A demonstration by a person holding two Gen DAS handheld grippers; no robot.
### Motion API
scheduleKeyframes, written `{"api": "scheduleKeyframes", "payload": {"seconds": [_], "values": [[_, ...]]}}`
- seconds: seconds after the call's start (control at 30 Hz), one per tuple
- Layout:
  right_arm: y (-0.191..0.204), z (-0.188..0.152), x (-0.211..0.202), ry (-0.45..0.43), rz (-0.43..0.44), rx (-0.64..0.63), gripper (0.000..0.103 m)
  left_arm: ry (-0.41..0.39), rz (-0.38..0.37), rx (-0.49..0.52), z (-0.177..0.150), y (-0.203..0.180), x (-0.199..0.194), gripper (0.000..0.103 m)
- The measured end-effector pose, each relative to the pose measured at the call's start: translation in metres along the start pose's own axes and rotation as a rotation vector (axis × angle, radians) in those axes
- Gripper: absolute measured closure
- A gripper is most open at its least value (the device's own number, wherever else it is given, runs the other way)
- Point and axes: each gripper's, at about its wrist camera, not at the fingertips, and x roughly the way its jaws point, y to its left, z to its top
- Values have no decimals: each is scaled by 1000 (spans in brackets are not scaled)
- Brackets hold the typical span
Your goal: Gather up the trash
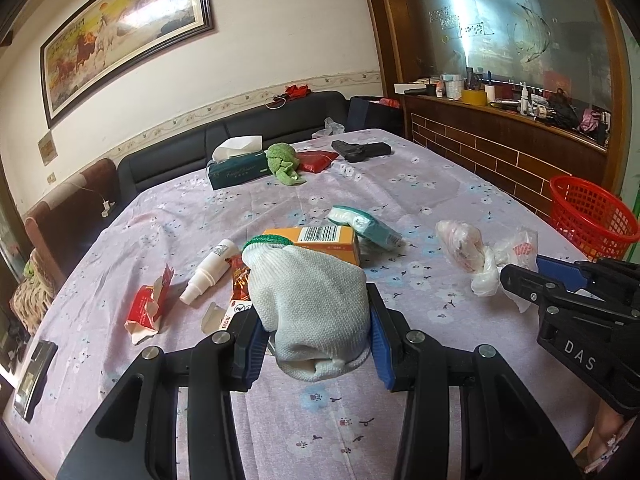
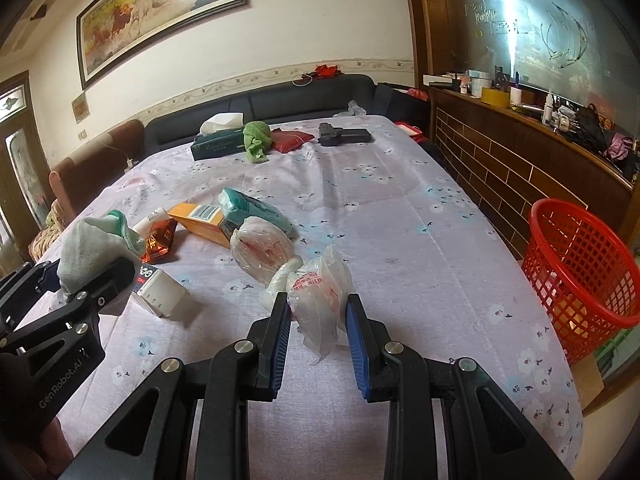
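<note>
The right gripper [image 1: 516, 280], seen right of the left jaws, carries white letters "DAS". The left gripper [image 2: 96, 280], left of the right jaws, reads "GenRobot.AI". The orange box [image 1: 320, 242] beyond the left jaws shows an unreadable barcode.

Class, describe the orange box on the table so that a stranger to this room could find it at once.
Start at the big table with the lilac flowered cloth and look to its near left part, where the litter lies. The orange box lies flat there, between a white spray bottle and a teal packet. It alone is orange and shows a black barcode.
</note>
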Motion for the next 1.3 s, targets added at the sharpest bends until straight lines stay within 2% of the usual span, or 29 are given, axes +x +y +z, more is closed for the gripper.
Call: {"api": "scheduleKeyframes", "payload": {"seconds": [0.77, 0.97, 1.3], "values": [[-1, -5, -12, -41, -48, -26, 73, -6, 2, 16, 0, -8, -6, 60], [-2, -6, -16, -68, -103, -49, 73, -5, 2, 27, 2, -15, -11, 60], [-7, -8, -18, -75, -118, -46, 73, -5, 3, 41, 4, -20, -11, 60]]}}
